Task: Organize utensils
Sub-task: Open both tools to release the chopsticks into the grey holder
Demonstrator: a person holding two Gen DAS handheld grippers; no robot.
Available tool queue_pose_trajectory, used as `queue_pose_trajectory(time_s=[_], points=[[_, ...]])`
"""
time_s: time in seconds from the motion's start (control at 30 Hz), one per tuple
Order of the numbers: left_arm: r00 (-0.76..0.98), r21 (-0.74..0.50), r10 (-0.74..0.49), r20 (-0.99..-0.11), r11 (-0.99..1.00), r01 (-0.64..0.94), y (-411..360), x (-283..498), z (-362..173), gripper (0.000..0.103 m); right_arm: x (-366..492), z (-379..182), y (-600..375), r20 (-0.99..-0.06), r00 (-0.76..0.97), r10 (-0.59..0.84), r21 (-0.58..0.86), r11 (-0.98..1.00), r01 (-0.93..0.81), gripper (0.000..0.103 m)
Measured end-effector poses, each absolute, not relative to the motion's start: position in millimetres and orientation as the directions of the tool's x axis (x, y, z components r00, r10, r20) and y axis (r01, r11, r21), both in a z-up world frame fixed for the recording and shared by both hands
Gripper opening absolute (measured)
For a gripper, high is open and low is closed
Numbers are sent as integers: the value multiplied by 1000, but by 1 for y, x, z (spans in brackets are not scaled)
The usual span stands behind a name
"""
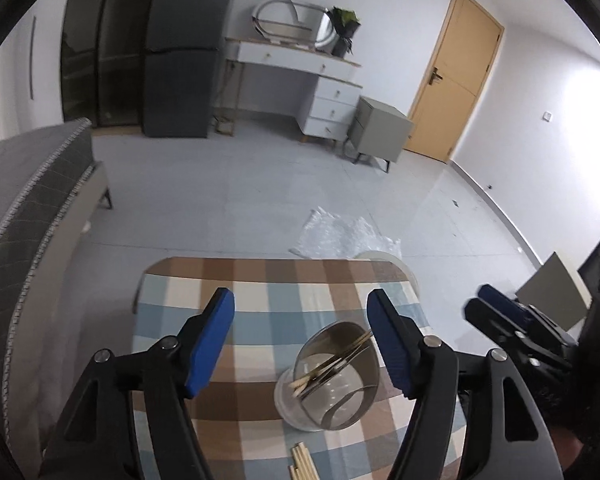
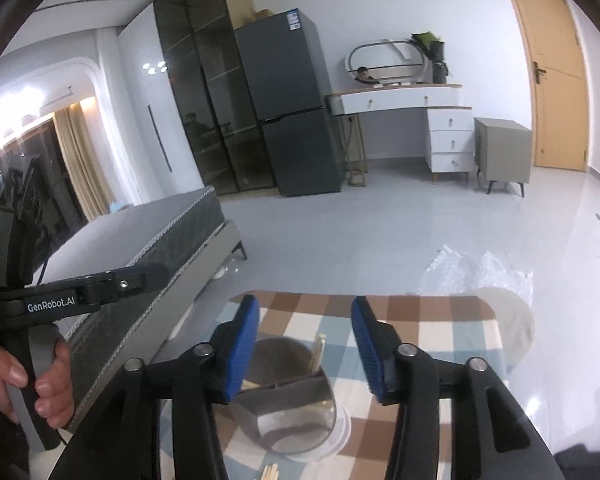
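While the holder already carries part of the set, the sorting reads as partly done.

Holder: smoky see-through cup point(image 1: 327, 376) on a white base, upright on the checked tablecloth point(image 1: 260, 280); in the left wrist view it stands at about 5 o'clock from picture centre, between the two blue pads; a divider splits its inside.

Stowed: several chopsticks point(image 1: 332, 362), pale and dark, leaning toward 2 o'clock inside the holder; the right wrist view shows pale sticks in the far compartment, tips above the rim.

Left to do: a bundle of pale chopsticks point(image 1: 302, 462) lies loose on the cloth at 6 o'clock from the holder, just beside its base; by my reckoning these go in next. Whether more pieces lie out of view, cannot tell.

Left gripper point(image 1: 300, 338): jaws wide apart, nothing between the pads, poised above the holder.

Right gripper point(image 2: 305, 346): jaws moderately apart, empty, the holder seen below and between them; pads touch nothing.

Progress: roughly midway, as a judgement only.

Hand point(image 2: 28, 384): grips the left tool's handle, at 8 o'clock in the right wrist view.
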State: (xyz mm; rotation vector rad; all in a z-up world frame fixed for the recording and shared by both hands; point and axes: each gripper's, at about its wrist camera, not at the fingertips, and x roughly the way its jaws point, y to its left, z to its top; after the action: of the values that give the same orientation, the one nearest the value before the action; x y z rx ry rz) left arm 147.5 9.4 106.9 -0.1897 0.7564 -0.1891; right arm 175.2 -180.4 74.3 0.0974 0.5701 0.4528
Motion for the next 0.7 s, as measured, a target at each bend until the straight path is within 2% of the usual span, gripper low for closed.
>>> queue_pose_trajectory(time_s=[0.1, 0.37, 0.47, 0.53, 0.63, 0.7], points=[[739, -198, -177, -650, 978, 60, 11, 136, 110, 81, 155, 82, -186, -476, 761, 441, 225, 898, -379, 61], [789, -94, -27, -614, 995, -39, 10, 99, 116, 84, 106, 95, -192, -421, 788, 449, 248, 893, -376, 80], [809, -90, -14, -588, 995, -49, 11, 86, 117, 86, 87, 96, -194, -394, 800, 452, 252, 890, -379, 85], [820, -89, -5, -572, 994, -56, 12, 80, 115, 92, 78, 95, -194, -380, 806, 453, 256, 889, -379, 88], [833, -85, 4, -554, 994, -62, 10, 69, 112, 95, 63, 91, -195, -363, 814, 453, 259, 888, -379, 95], [830, -81, -1, -558, 995, -54, 7, 67, 108, 95, 55, 88, -195, -354, 814, 460, 268, 884, -383, 96]])
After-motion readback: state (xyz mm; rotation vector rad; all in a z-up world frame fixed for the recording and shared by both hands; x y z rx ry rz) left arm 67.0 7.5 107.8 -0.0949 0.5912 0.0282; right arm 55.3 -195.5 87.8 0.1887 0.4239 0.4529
